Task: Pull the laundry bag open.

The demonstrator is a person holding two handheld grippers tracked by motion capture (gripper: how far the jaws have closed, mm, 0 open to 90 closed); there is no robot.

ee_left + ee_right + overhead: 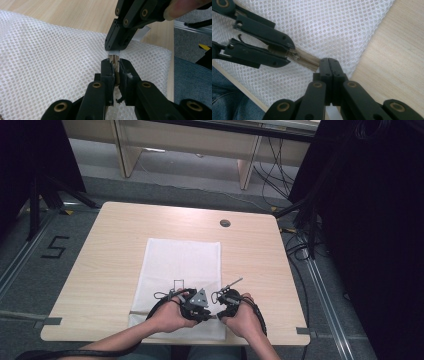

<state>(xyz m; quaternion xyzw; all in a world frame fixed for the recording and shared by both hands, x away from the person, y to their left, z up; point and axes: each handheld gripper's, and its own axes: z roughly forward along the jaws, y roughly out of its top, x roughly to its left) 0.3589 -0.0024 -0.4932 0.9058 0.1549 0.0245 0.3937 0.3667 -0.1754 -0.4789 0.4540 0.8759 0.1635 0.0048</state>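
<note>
On the table (pixel 100 270), the left gripper (pixel 115 65) pinches what looks like the zipper pull (pixel 293 54) of the white mesh bag (pixel 180 265), while just ahead the right gripper (pixel 329 65) clamps the zipper's end (pixel 313 65).

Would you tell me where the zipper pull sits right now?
In the right gripper view, the zipper pull sits between the left gripper's jaws, on the mesh bag's near edge.

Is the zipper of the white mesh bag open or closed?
Cannot tell: the beige zipper of the white mesh bag shows meshed teeth between both grippers only.
</note>
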